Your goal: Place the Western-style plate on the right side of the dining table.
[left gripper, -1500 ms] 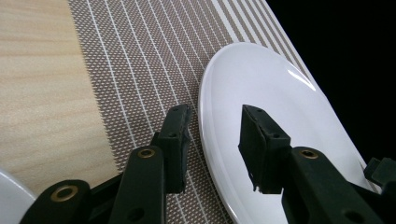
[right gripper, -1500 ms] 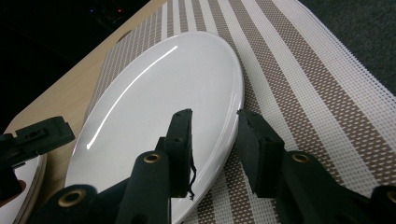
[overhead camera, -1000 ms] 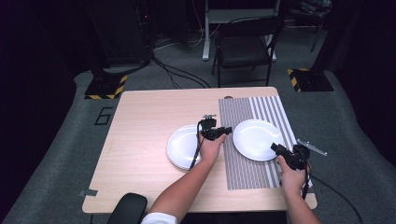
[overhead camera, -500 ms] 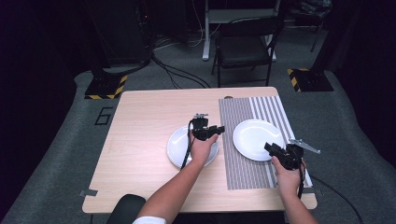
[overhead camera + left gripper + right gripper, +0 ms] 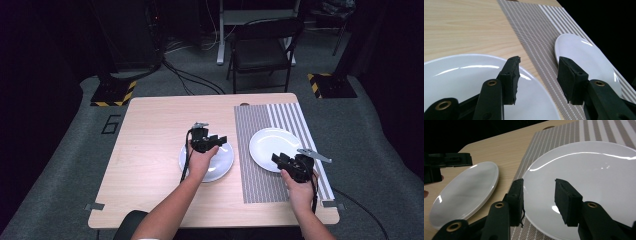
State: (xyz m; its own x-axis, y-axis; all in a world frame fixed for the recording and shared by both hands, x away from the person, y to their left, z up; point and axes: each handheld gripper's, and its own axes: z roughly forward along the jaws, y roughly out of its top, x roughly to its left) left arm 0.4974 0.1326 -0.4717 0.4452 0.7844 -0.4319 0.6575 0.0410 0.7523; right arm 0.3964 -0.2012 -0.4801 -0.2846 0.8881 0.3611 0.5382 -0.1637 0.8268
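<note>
1. Left gripper [image 5: 214, 141] hovers over the left plate [image 5: 220, 162], centre of the high view; jaws spread, holding nothing. In the left gripper view the plate [image 5: 461, 77] fills the lower left and the jaws straddle its right rim.
2. Right gripper [image 5: 284, 161] sits at the near edge of the right plate [image 5: 272, 141], right of centre in the high view; jaws likewise apart and empty. The right gripper view shows that plate [image 5: 594, 175] beyond the jaws.
3. Left plate lies on bare table [image 5: 150, 145]; right plate on the striped mat [image 5: 255, 175].
4. Judged step: approach, each gripper lining up on a plate rim.
5. Next move likely needs lowering so one jaw slips under the rim, then closing. Thin glossy rim: risk of slipping.
</note>
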